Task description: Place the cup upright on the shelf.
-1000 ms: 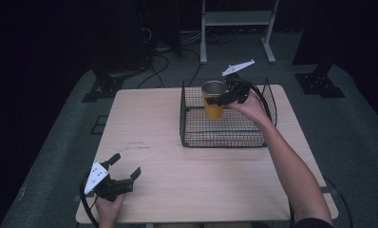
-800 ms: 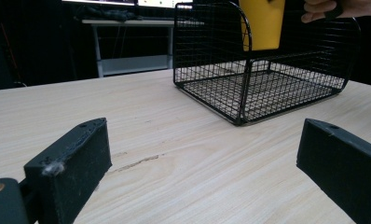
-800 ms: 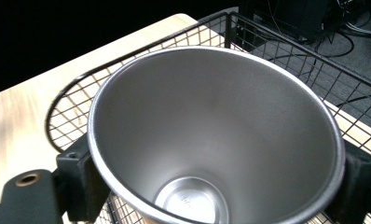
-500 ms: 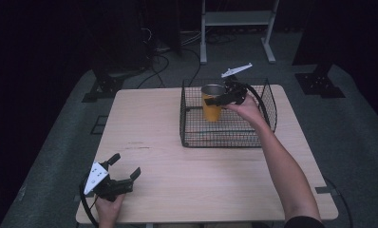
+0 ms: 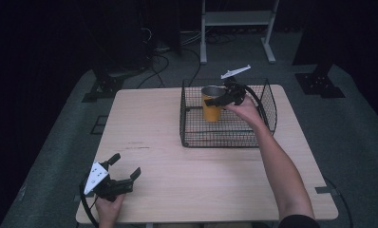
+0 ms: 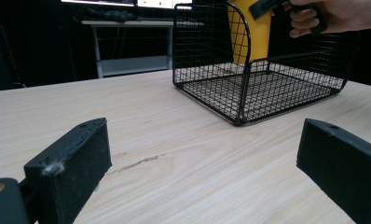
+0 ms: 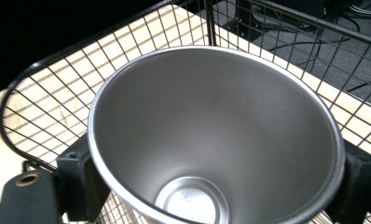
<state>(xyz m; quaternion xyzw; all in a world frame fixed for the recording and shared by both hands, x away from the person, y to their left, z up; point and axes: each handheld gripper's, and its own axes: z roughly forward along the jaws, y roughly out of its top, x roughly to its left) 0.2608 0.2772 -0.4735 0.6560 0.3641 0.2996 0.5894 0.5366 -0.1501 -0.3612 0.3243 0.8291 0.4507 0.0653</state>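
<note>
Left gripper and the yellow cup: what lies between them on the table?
In the left gripper view, bare wooden table, then the wire basket wall in front of the yellow cup.

A lab: dark room, floor cables (image 5: 175, 52), equipment stand (image 5: 237, 19)

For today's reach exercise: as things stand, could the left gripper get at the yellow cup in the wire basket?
Probably not yet. The left gripper sits open at the table's near left corner, while the yellow cup stands inside the wire basket, already clamped by the right gripper.
</note>
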